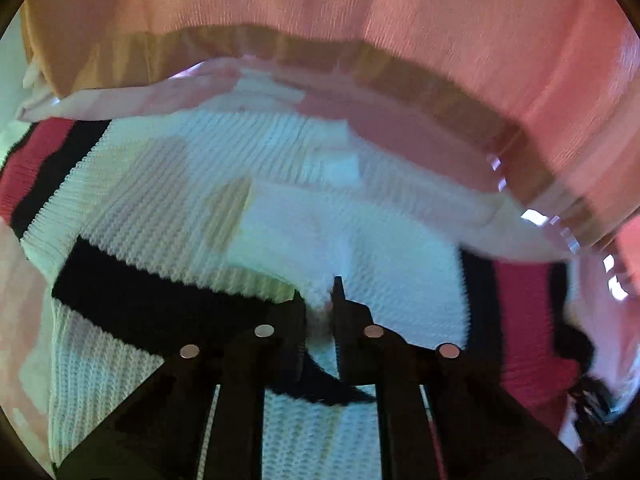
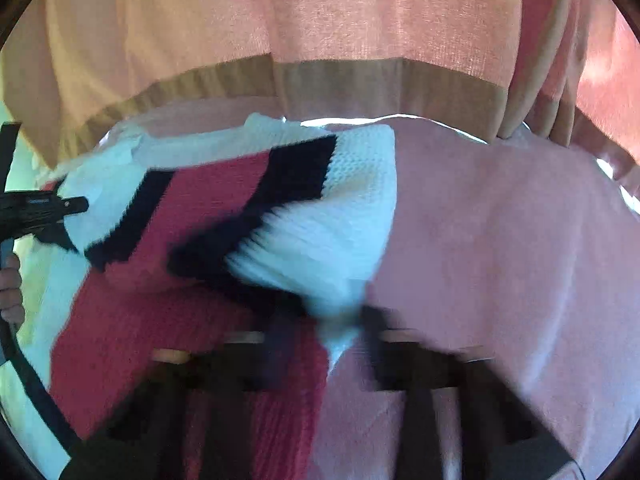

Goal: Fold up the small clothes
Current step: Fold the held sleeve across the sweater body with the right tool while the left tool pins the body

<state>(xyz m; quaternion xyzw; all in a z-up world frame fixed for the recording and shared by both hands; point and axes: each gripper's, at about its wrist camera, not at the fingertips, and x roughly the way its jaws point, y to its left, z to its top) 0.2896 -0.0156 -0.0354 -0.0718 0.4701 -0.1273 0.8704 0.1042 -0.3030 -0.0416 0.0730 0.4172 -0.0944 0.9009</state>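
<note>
- Knitted sweater (image 1: 168, 184), white with black and red stripes, spread on pink bedding (image 2: 500, 240), near a curtain (image 2: 280, 20).
- Left gripper (image 1: 320, 304) clamped on a white fold; right gripper (image 2: 332, 328) pinching a white corner.
- Best to carry both pinched edges together, level, keeping the fold line straight.
- Right fingertips blurred; sweater's full outline cut off.

Ribbed knit sweater (image 1: 168, 184); soft matt pink cloth surface (image 2: 500, 240).
</note>
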